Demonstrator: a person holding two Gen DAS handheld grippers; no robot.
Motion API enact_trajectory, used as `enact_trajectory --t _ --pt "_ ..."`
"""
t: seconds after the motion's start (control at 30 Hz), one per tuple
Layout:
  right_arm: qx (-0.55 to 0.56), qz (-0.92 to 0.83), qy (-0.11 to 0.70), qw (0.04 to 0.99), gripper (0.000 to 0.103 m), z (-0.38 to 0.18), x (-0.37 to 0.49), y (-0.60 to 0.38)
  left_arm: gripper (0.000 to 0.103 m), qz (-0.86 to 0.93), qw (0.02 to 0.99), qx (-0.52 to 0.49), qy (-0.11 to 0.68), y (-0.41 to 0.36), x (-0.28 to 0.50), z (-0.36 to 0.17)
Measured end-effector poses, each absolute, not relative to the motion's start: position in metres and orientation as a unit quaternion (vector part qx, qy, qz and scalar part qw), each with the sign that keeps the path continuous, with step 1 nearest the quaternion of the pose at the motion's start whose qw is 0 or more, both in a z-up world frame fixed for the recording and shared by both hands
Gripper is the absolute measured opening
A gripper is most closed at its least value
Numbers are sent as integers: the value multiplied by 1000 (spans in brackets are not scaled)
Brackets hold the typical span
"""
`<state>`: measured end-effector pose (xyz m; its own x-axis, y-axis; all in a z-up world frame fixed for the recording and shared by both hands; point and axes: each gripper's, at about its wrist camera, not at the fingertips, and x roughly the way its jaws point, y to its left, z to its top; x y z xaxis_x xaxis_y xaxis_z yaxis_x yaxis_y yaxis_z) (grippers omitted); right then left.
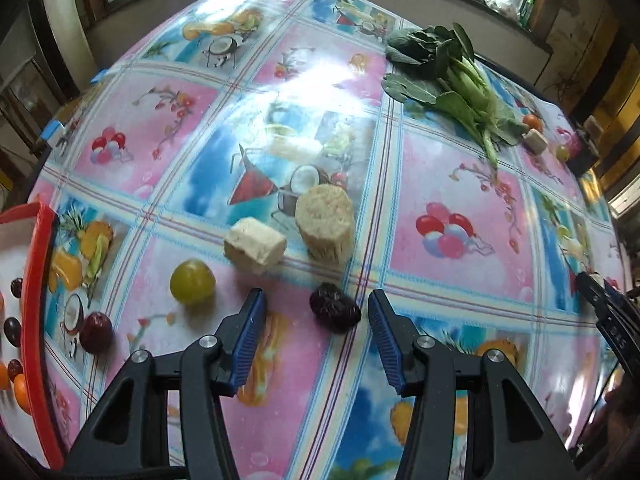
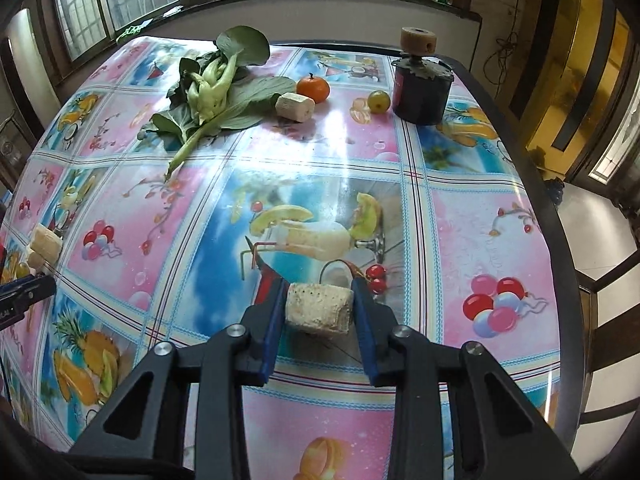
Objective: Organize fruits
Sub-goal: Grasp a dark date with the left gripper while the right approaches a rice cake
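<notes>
In the left wrist view my left gripper (image 1: 317,312) is open, its blue pads on either side of a dark wrinkled date (image 1: 334,309) lying on the tablecloth. A green grape (image 1: 192,282) and a dark red fruit (image 1: 96,332) lie to its left, beside a red-rimmed tray (image 1: 34,280) holding several small fruits. Two pale cut chunks (image 1: 255,245) (image 1: 325,226) sit just beyond. In the right wrist view my right gripper (image 2: 318,308) is shut on a pale porous chunk (image 2: 319,313), held above the table. An orange (image 2: 313,87) and a green fruit (image 2: 378,101) lie far off.
Leafy greens (image 2: 208,88) lie at the far side beside another pale chunk (image 2: 295,106). A dark red pot (image 2: 421,92) with a sponge-like disc on top stands at the far right corner. The table edge (image 2: 560,240) curves along the right, with a chair beyond.
</notes>
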<state>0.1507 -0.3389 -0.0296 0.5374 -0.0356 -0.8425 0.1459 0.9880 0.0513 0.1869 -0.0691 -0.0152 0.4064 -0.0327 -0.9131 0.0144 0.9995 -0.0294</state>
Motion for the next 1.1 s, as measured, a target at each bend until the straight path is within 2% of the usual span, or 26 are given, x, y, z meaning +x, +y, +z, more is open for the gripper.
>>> enact_trajectory --t 0.07,0.17,0.67,1.1 --pt "56 -53 477 875 34 -30 150 -338 49 -14 841 -3 541 -70 186 -15" --pt "48 -56 477 876 34 -29 149 -336 22 -24 846 6 533 -70 184 -14" --pt "15 -57 460 886 34 -7 115 -293 21 -129 840 -22 526 -16 137 -8" --pt "88 -19 449 889 34 6 55 -256 22 -166 832 5 529 16 79 -6"
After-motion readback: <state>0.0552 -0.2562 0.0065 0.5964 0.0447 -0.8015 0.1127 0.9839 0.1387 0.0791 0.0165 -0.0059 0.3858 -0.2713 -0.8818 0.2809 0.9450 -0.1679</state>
